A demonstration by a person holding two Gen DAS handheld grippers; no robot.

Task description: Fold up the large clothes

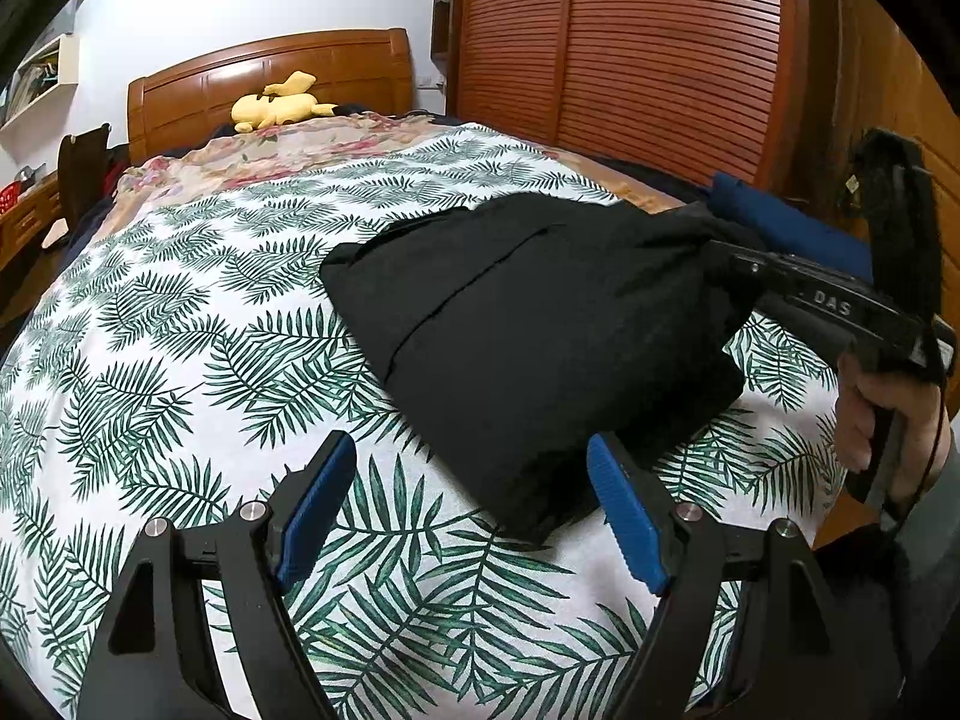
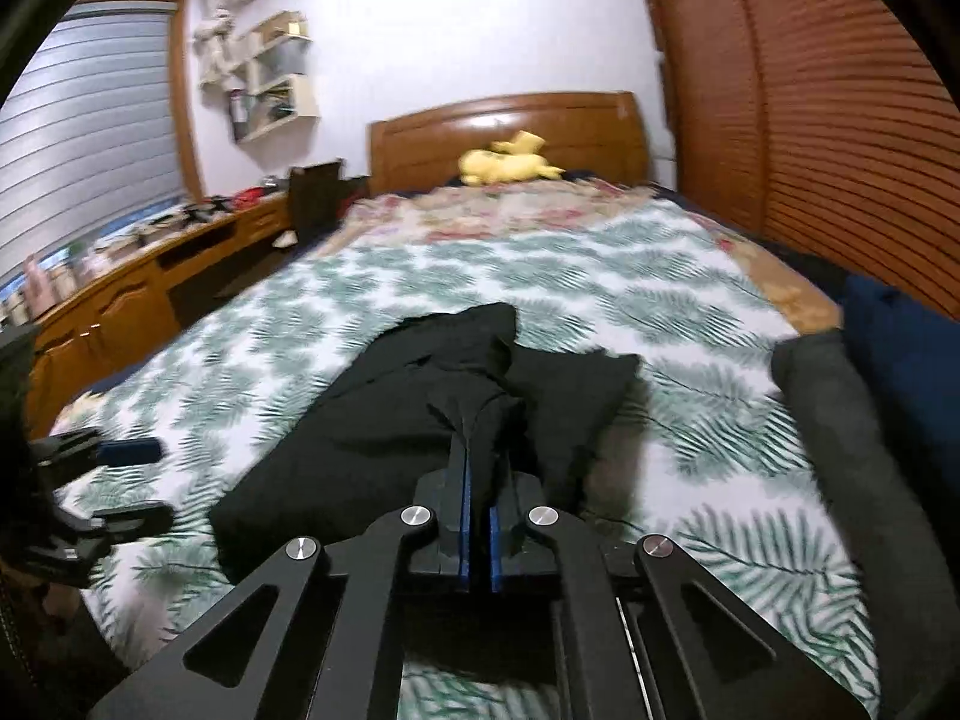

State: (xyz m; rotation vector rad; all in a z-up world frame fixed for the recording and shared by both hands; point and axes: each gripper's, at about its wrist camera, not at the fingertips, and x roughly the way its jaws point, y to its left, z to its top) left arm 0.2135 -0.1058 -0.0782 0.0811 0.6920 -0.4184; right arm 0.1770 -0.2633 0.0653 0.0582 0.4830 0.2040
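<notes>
On the leaf-print bedspread point(image 1: 180, 312), nearest the left wrist camera, the left gripper point(image 1: 471, 498) hangs released, its 2 blue pads point(image 1: 315, 504) spread wide at the near corner of the black garment point(image 1: 528, 324), not pressing it. Further along, the garment lies partly folded. At its right edge the right gripper point(image 2: 478, 450) is clenched on a bunched fold. Beyond, a yellow plush toy point(image 1: 279, 105) rests against the wooden headboard point(image 1: 336, 60).

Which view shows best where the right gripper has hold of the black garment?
The right wrist view: right gripper is shut on a bunched fold of the black garment. The left wrist view shows it side-on, its tips buried in the cloth.
</notes>
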